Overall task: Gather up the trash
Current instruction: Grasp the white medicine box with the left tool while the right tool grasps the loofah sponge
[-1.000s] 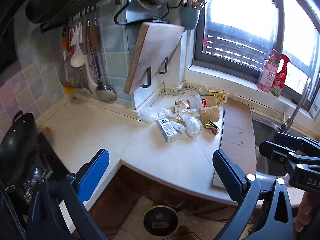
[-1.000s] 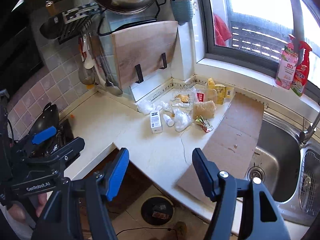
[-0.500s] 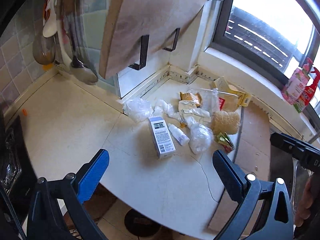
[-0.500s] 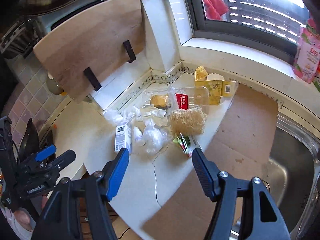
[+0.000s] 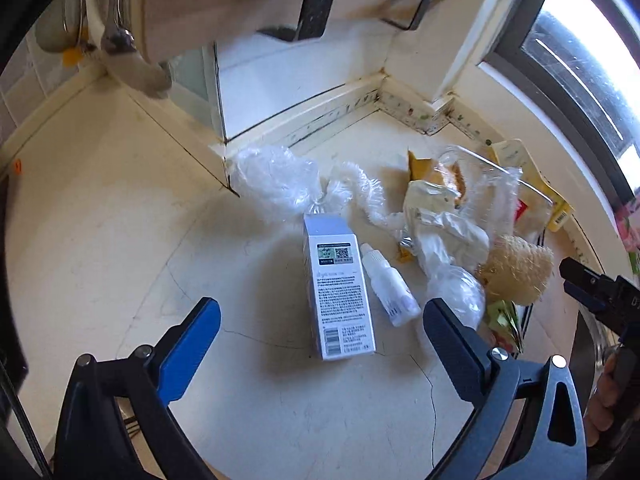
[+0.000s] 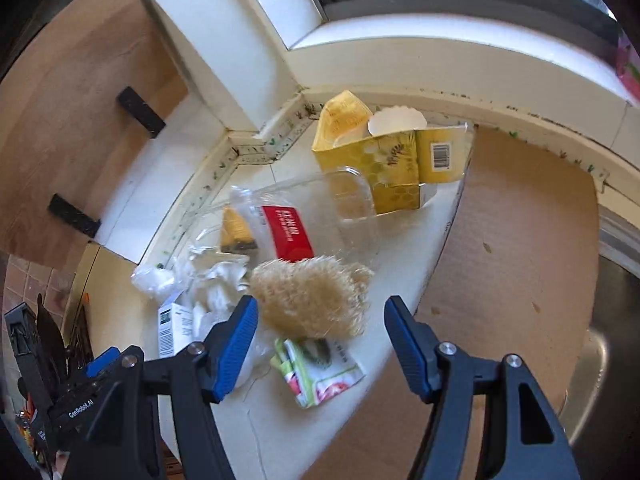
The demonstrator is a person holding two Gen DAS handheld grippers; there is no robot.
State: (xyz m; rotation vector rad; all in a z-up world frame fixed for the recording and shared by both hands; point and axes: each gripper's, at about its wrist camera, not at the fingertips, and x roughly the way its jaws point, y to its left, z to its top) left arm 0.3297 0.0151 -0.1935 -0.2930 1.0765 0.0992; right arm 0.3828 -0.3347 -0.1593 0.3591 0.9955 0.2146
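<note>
Directly ahead of the left gripper [image 5: 320,316], whose jaws stand wide apart and hold nothing, a white carton [image 5: 338,286] printed with a barcode lies flat on the table [image 5: 100,240], its near end between the two fingertips. Just right of the carton, touching or nearly so, lies a small white dropper bottle [image 5: 387,289]. Beyond the carton sits crumpled clear plastic [image 5: 276,180], and off to the gripper's right a heap of white wrappers [image 5: 444,236] lies against a straw-coloured fibrous scrubber [image 5: 518,274]. The right gripper [image 6: 320,320] is likewise spread open and empty, and the scrubber [image 6: 310,298] sits just ahead of it, between its fingertips. Just below the scrubber, closer to this gripper, lies a green and white sachet [image 6: 320,372]. Farther ahead are a clear plastic tray with a red label [image 6: 288,232] and a torn yellow box [image 6: 394,164] near the wall. To this gripper's right a sheet of brown cardboard [image 6: 520,260] lies flat.
</note>
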